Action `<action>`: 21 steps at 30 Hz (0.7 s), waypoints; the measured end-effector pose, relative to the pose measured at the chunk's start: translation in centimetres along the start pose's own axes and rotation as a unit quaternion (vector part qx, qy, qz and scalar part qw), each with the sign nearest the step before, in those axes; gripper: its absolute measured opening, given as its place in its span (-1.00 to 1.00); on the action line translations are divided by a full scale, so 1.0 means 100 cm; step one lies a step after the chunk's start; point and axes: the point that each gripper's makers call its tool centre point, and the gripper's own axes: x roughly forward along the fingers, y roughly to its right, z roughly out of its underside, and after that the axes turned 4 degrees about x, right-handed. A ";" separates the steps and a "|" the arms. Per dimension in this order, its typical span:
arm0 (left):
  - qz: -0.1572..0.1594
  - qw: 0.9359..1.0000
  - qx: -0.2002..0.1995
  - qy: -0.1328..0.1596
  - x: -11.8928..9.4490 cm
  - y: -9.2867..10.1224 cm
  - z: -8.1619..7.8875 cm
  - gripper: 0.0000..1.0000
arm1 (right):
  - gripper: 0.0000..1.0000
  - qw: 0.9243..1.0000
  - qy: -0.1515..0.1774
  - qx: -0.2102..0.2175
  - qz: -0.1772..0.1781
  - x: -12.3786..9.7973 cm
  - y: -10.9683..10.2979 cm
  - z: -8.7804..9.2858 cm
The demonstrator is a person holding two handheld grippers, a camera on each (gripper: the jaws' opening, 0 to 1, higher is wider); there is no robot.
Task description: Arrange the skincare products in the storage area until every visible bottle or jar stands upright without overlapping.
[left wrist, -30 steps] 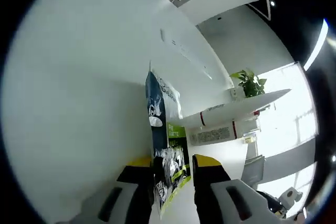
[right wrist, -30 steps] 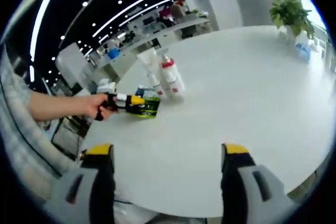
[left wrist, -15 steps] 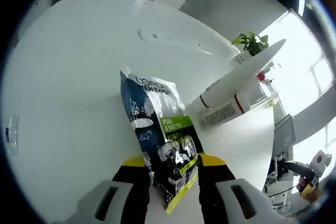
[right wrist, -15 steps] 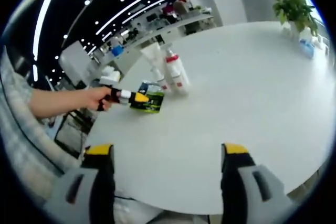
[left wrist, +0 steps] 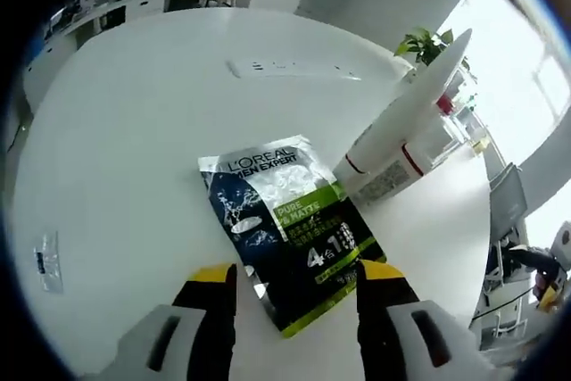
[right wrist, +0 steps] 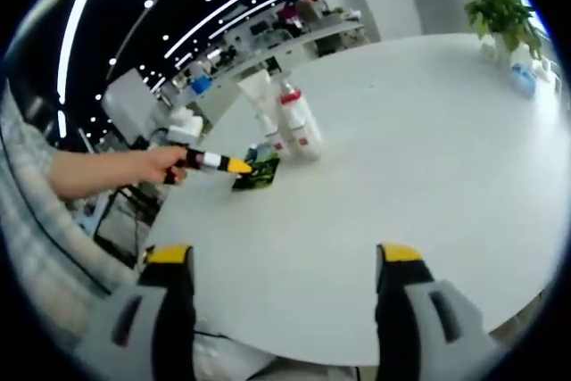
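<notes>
Your left gripper (left wrist: 290, 285) now spread wider, sachet (left wrist: 287, 227) lying flat on table (left wrist: 116, 149) between jaws, beside white tube (left wrist: 406, 127); second ago clamped edge-on. Sachet looks released. Right gripper (right wrist: 281, 265) wide open, idle. Bottle (right wrist: 297, 129) upright near tube.

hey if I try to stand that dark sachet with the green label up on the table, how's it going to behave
The sachet looks flat and thin, so it would probably flop rather than stand by itself. Its glossy film may slip between the left gripper jaws. It seems light, so a nudge would likely slide it across the smooth table.
</notes>
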 end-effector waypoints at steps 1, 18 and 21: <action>-0.002 1.000 0.002 0.001 0.000 -0.001 0.000 0.09 | 0.63 1.000 -0.003 -0.002 -0.003 0.001 -0.001 0.001; 0.012 1.000 0.014 0.024 -0.012 0.007 0.000 0.10 | 0.60 0.999 0.025 -0.019 0.017 -0.006 -0.009 -0.003; 0.023 0.999 0.008 0.041 -0.025 0.004 0.003 0.10 | 0.65 0.999 0.028 -0.021 0.016 -0.002 -0.015 -0.001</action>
